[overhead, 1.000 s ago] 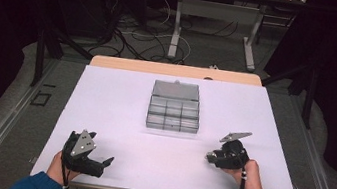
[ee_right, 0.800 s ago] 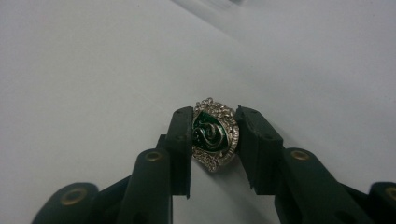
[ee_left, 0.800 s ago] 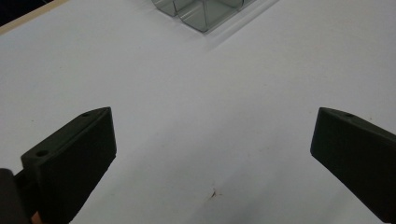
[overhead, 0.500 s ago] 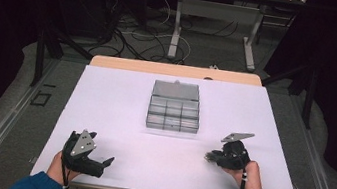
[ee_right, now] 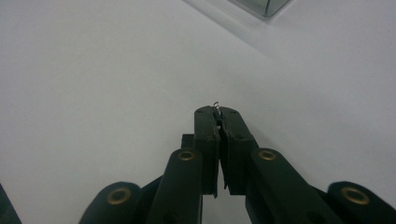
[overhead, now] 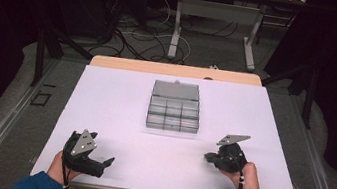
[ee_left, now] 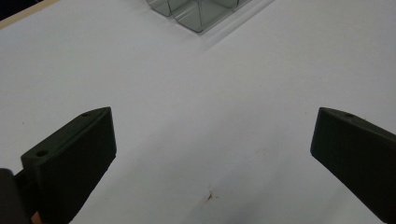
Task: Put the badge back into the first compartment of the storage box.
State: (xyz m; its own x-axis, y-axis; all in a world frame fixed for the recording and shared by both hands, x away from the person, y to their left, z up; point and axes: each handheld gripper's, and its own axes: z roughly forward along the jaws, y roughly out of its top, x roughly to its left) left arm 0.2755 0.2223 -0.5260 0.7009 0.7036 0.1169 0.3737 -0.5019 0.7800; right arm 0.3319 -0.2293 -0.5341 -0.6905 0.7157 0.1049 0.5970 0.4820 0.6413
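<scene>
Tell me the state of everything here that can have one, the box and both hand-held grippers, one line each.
Clear compartment box: lid open and standing up at the back, compartments look empty.
Left hand-held gripper: jaws wide open, nothing between them, held low over the white table.
Right hand-held gripper: jaws have just been closing and are now shut on a small metal piece sticking out at the tips.

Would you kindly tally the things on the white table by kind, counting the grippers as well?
Clear compartment box: 1
Small metal piece pinched in the right gripper: 1
Handheld grippers: 2, the left gripper open, the right gripper with jaws just closed on the piece
Total: 4
</scene>
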